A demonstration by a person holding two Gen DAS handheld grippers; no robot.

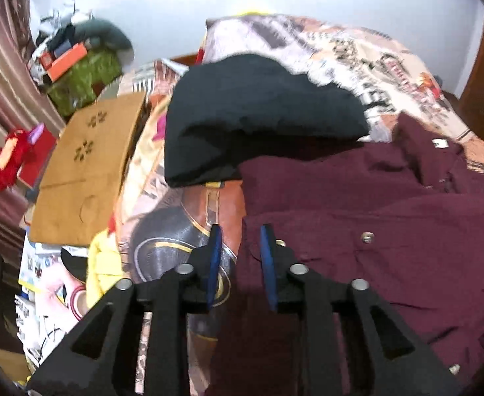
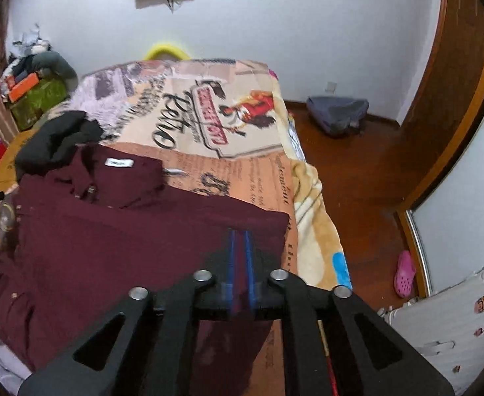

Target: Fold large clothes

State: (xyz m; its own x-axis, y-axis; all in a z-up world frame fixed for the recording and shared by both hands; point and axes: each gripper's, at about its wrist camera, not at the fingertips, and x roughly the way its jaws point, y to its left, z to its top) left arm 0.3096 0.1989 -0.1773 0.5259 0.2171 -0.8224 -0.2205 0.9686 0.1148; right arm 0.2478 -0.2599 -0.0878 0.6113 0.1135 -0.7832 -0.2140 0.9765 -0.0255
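Observation:
A dark maroon button shirt (image 1: 390,204) lies spread on the printed blanket, collar and white label toward the far side (image 2: 126,231). A folded black garment (image 1: 248,112) sits just beyond it, at the far left in the right wrist view (image 2: 57,138). My left gripper (image 1: 240,231) hovers over the shirt's left edge, its blue pads apart and nothing pinched between them. My right gripper (image 2: 239,234) hangs above the shirt's right part, blurred, its pads a narrow gap apart with the cloth lying below them.
The bed's patterned blanket (image 2: 225,125) drops to a wooden floor on the right. There I see a grey bag (image 2: 337,112), a pink clog (image 2: 405,274) and a white suitcase (image 2: 456,316). Left of the bed are a cardboard box (image 1: 90,171) and piled clutter (image 1: 83,76).

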